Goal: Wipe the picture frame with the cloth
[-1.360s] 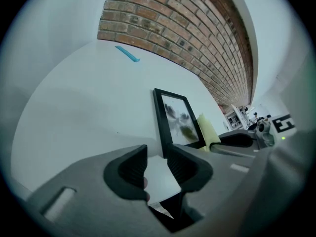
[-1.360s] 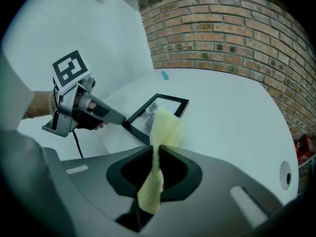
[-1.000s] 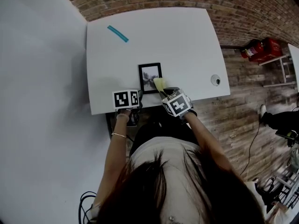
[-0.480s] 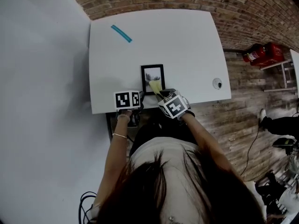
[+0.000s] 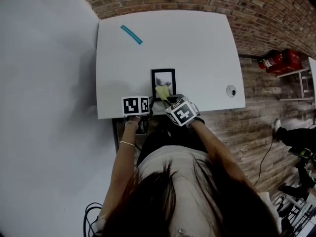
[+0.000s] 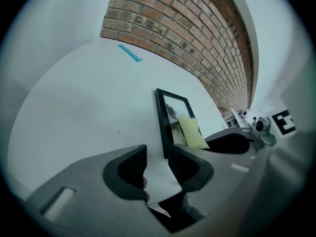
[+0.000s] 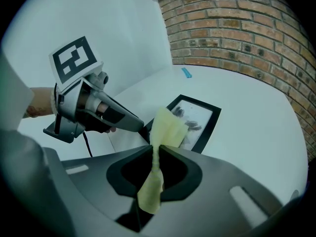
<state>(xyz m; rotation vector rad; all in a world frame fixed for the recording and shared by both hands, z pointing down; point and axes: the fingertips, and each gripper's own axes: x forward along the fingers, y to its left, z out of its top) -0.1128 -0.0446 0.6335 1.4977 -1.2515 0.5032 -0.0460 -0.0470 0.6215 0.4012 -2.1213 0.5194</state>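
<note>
Two tools meet at the near edge of the frame [image 5: 163,80], which lies flat close to the front edge of the white surface [image 5: 197,48]. The right tool [image 7: 157,149] is pressed shut on a yellow cloth [image 7: 165,127], and the cloth's free end is draped over the near part of the glass. The left tool [image 6: 158,154] has its jaws spread. The frame's near left corner sits just at the gap and no pad is seen pressing on it, so the frame is judged to be unheld.

For a clean wipe, the frame is best steadied first. That corner can be pinched lightly or pinned down, since a light frame is likely to slide along with the cloth. The right tool should be lowered until the loose flap lies flat on the glass, so that cloth and not hard jaw tips makes the contact. Strokes are best carried away from the person, from the near edge to the far one, because the frame is close to the drop at the front. Overlapping passes are advised, and then the black border should be followed all round. Pressure should be kept light, as the cloth is gripped only by a narrow fold and could be pulled out.
</note>
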